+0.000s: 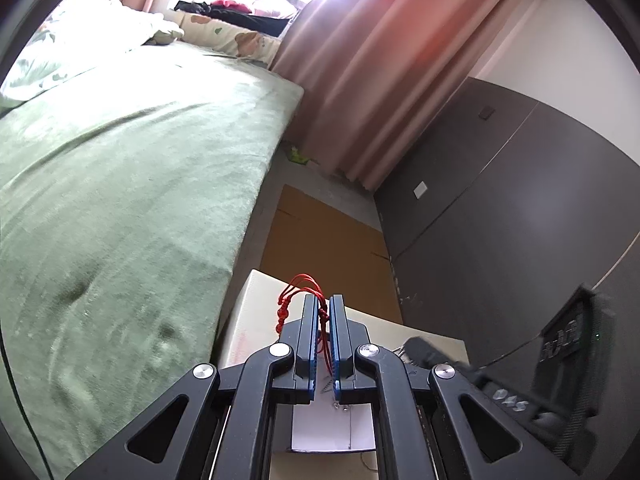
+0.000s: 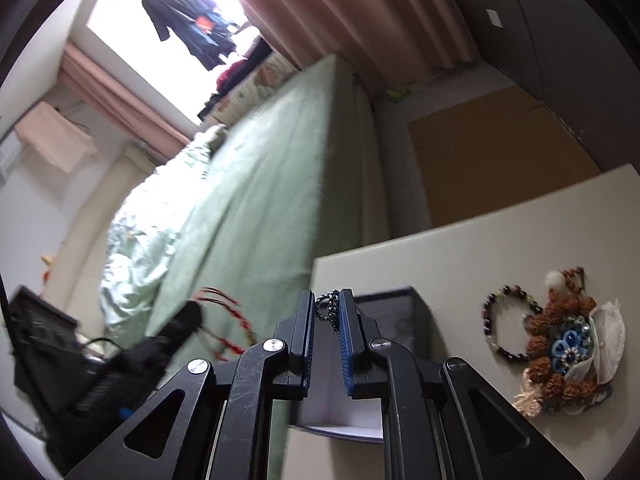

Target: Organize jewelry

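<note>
Now the left gripper [image 1: 325, 304] pinches a red knotted cord bracelet [image 1: 298, 290]; the right gripper [image 2: 328, 300] clamps a dark beaded chain [image 2: 329, 307] above the open white-lined box [image 2: 384, 312], the cream tabletop's bare edge [image 2: 460, 232] at twelve o'clock.

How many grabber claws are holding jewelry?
2. The left gripper pinches a red cord bracelet; the right gripper pinches a dark bead chain, both above the open box.

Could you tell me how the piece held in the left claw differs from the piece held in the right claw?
The left claw is shut on a red cord bracelet; the right claw is shut on a dark bead chain. The red cord bracelet is thin knotted string looping well above the fingertips; the dark bead chain shows only a short beaded loop between them. Both are pinched at the claw tips above the white table.
</note>
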